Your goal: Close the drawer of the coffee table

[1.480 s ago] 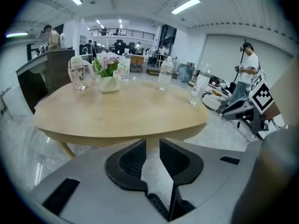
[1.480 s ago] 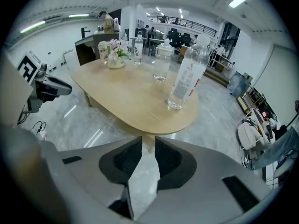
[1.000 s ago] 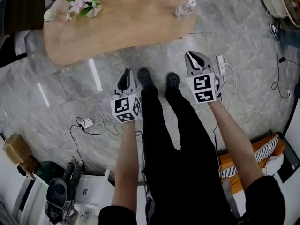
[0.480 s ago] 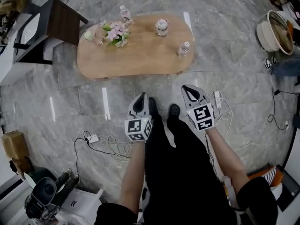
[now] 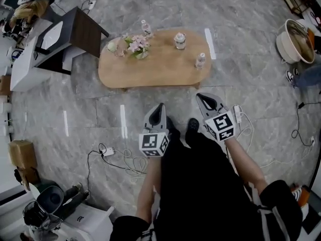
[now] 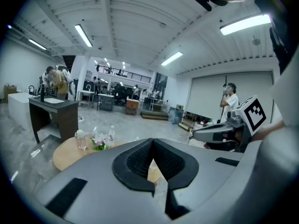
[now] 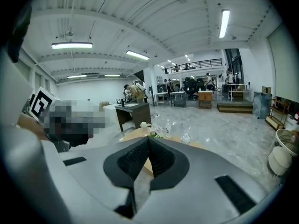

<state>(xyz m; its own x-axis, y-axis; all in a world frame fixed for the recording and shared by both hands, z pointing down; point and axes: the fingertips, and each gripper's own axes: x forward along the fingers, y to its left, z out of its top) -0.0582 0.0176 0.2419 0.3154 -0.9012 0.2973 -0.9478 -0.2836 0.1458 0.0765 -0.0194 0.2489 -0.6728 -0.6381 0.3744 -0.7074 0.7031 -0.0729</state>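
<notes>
The oval wooden coffee table stands on the grey floor well ahead of the person's feet; no drawer shows along its near side in the head view. It also shows in the left gripper view as the coffee table and in the right gripper view as the coffee table. My left gripper is held up in front of the body, shut and empty, far short of the table. My right gripper hangs beside it, also shut with nothing in it. Both point toward the table.
On the table stand a flower bunch, a jar and two water bottles. A dark desk stands at the left. Cables and a power strip lie on the floor by the feet. A round basin sits at right.
Both grippers have risen and drawn back from the table as the person stood up; the table now looks smaller and farther off. Both grippers keep their jaws together.
</notes>
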